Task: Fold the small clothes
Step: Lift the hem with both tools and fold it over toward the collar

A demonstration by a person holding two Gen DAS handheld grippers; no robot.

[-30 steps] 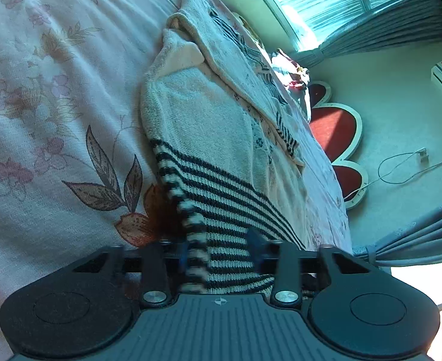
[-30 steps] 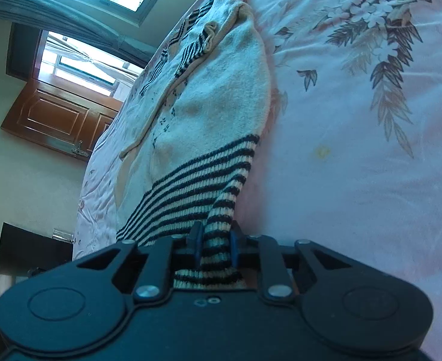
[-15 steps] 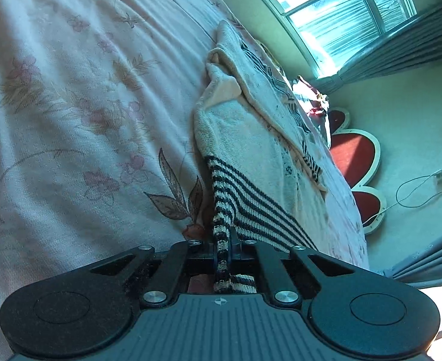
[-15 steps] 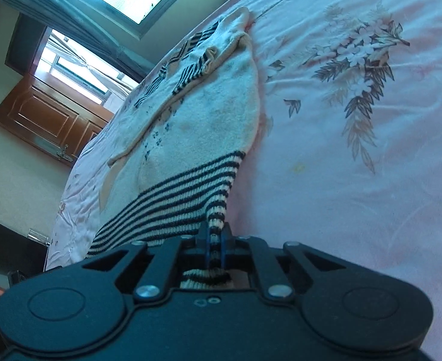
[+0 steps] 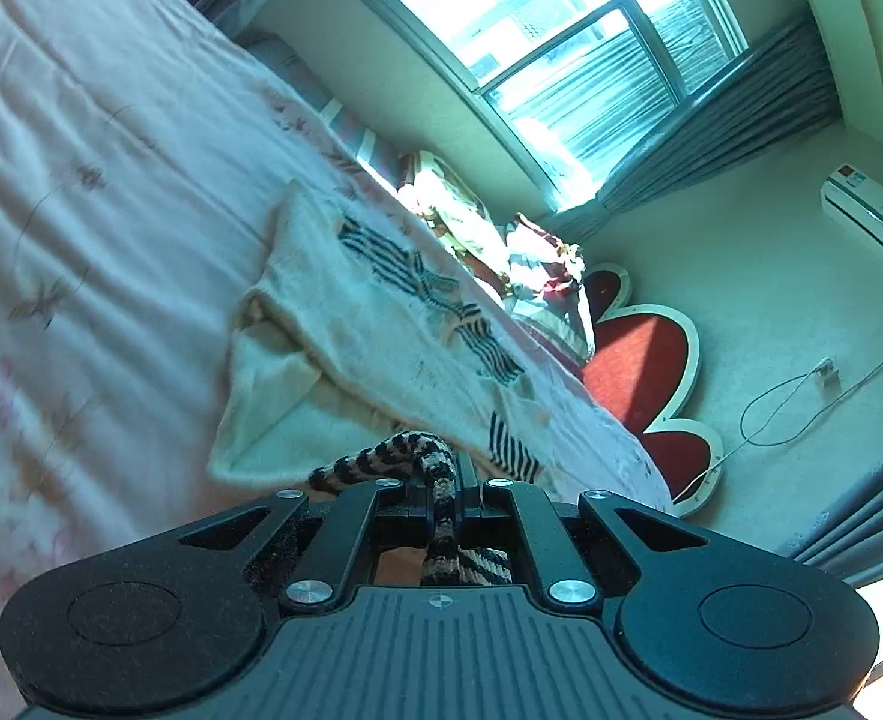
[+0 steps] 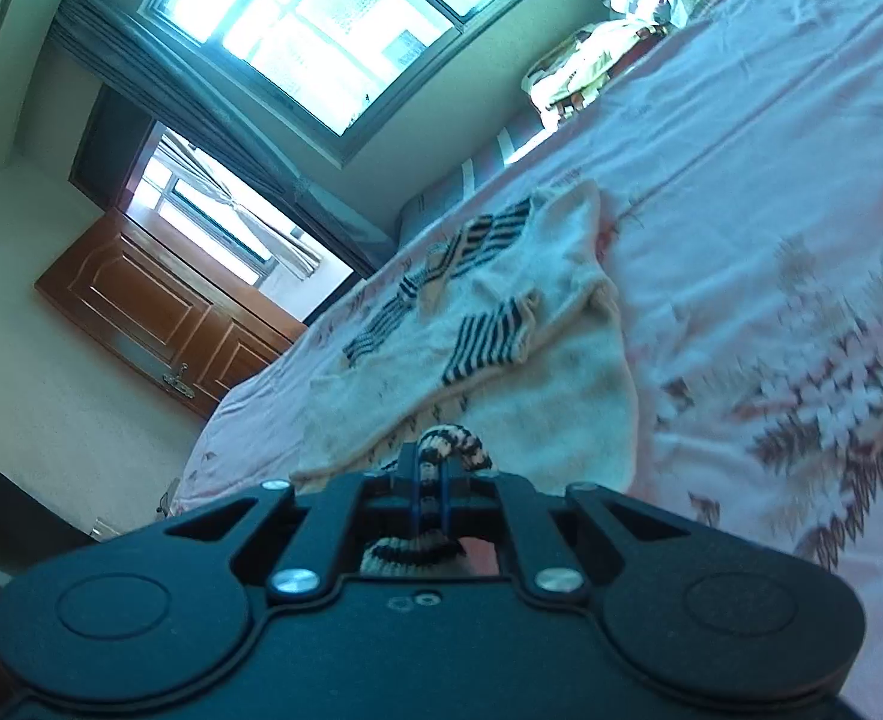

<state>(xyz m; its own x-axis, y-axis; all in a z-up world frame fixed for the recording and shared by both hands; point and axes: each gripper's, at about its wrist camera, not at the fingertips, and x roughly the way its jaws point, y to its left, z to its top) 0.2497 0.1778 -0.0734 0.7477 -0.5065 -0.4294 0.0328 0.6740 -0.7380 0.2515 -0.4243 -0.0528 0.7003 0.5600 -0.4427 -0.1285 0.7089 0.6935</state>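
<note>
grippers are pinching the striped hem: left gripper [image 5: 444,489] and right gripper [image 6: 432,477] are each clamping a corner of the sweater [image 5: 345,312], likely carrying it over the half lying on the bed [image 5: 81,192].

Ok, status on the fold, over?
Left gripper shut on sweater hem. Right gripper shut on hem too. Sweater on bed, hem end lifted. Nothing in the way.
</note>
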